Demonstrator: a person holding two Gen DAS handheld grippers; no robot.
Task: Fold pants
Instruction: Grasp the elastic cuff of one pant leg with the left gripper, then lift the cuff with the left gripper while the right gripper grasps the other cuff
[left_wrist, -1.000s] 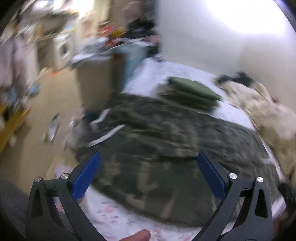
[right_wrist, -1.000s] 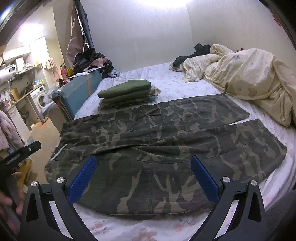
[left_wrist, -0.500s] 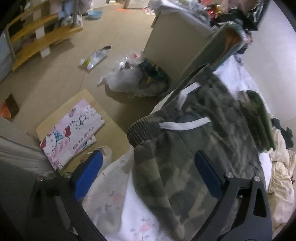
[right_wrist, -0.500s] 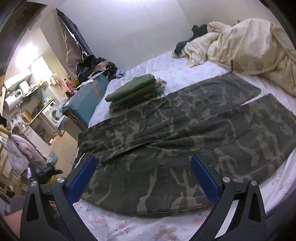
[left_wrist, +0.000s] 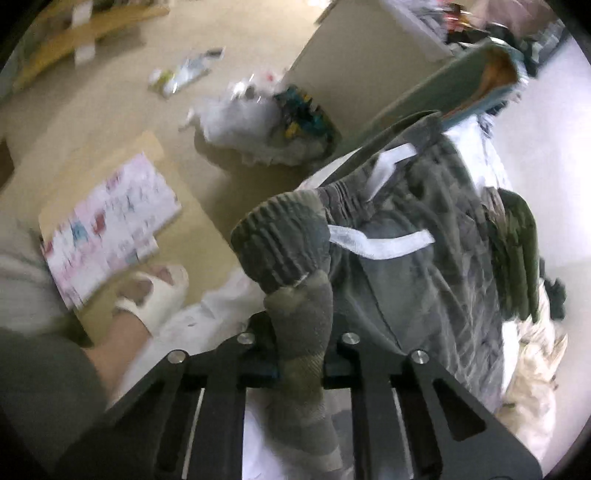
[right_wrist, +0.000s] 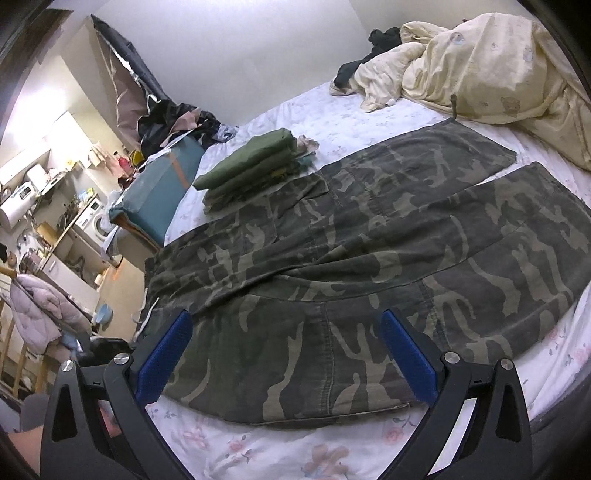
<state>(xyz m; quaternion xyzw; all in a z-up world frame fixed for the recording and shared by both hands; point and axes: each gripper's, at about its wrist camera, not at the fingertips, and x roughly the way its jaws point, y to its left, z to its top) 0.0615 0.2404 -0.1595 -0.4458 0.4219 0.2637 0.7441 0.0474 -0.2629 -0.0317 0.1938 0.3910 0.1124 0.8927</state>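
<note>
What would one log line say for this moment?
left tongs: shut on pants waistband | right tongs: open above pants | pants: flat on bed

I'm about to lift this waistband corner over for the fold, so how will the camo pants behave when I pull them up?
Probably floppy: the camo pants already bunch where the left gripper pinches the waistband. Likely fairly heavy and draggy, since the cloth looks thick and both legs lie flat on the bed sheet. The right gripper hovers open.
</note>
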